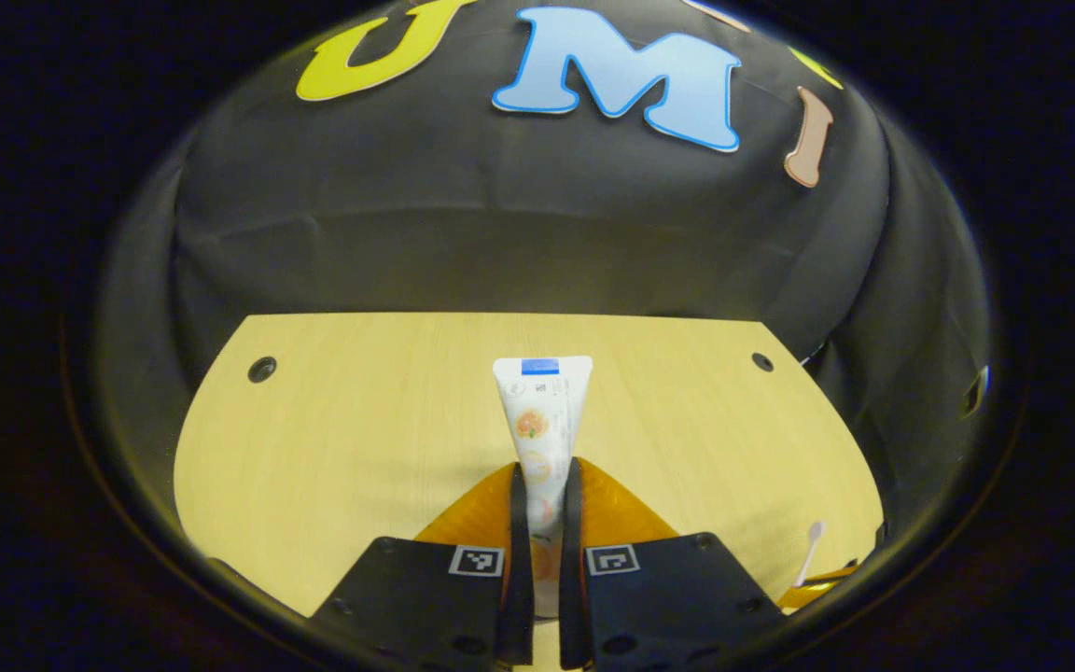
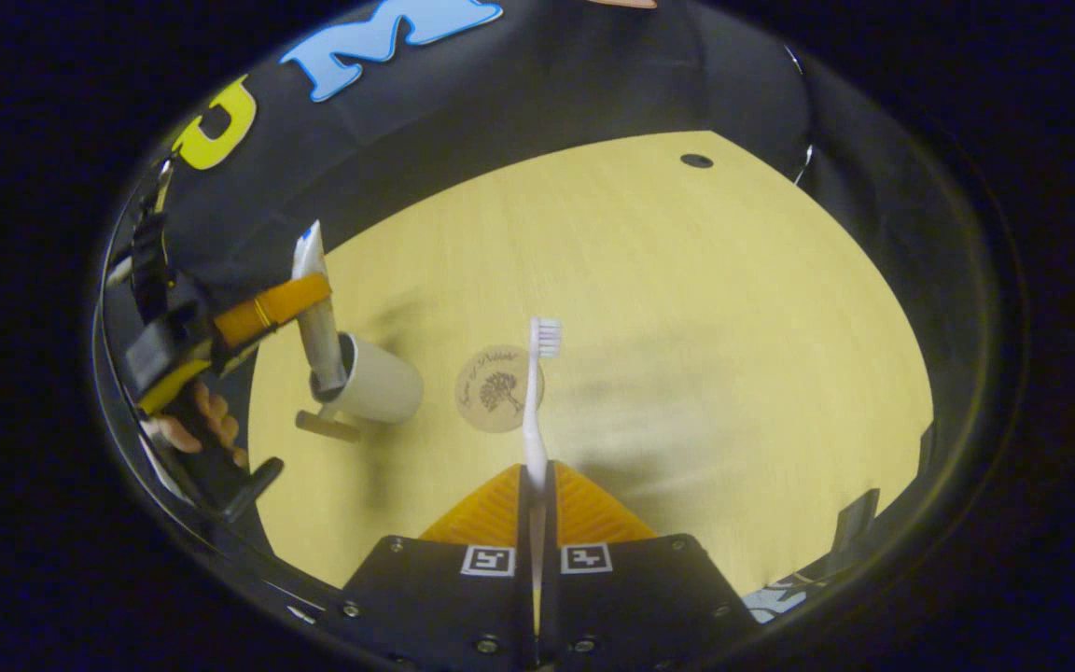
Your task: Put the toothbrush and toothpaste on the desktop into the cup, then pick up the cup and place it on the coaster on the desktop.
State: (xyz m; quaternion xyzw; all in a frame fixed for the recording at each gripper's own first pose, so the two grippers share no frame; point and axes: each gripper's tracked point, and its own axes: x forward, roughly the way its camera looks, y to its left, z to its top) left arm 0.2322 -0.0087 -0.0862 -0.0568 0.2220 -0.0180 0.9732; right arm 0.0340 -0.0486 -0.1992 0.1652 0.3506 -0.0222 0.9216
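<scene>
In the left gripper view my left gripper (image 1: 545, 495) is shut on a white toothpaste tube (image 1: 542, 420) that points away over the wooden desktop (image 1: 360, 429). The right gripper view has that same left gripper (image 2: 290, 303) at far left, holding the toothpaste tube (image 2: 318, 327) upright with its lower end inside the beige cup (image 2: 374, 383). My right gripper (image 2: 536, 485) is shut on a white toothbrush (image 2: 536, 411), bristles pointing away. Behind the brush lies the round coaster (image 2: 491, 392), just right of the cup. The toothbrush head (image 1: 814, 541) peeks in at the left gripper view's lower right.
Small dark holes (image 1: 261, 369) (image 1: 761, 361) (image 2: 696, 161) mark the desktop's far corners. A hand (image 2: 206, 420) holds the left gripper at the far left of the right gripper view. Bare wood (image 2: 687, 327) stretches right of the coaster.
</scene>
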